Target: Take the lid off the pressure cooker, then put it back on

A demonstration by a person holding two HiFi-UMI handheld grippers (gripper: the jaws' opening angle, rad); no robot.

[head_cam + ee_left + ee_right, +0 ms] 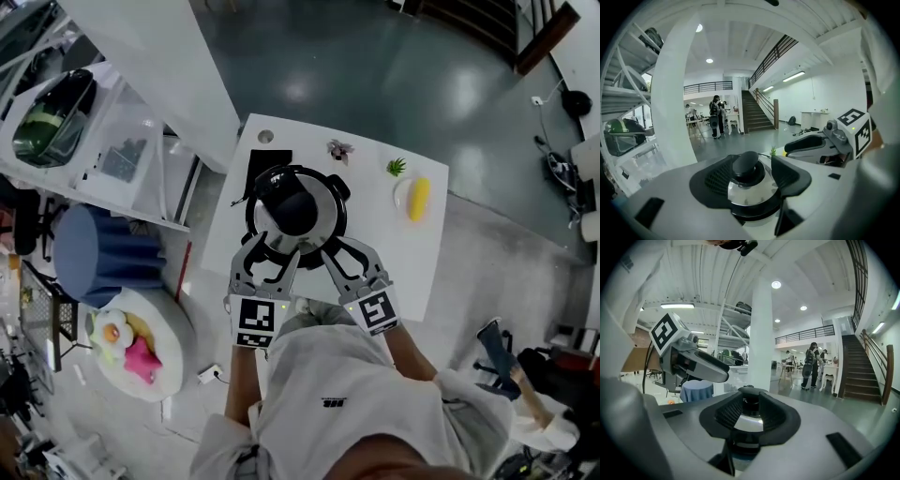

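A person wears a loose, pale grey short-sleeved shirt [328,394] with a small dark print [335,402] on the chest. The left gripper [275,251] and right gripper [342,253] look alike. Each has a smooth pale grey moulded body and black jaw pads [710,180] with a fine ribbed grid. Each also carries a cube [255,316] of black-and-white square markers at the rear. A tiny green light [853,129] glows on the right gripper's cube.
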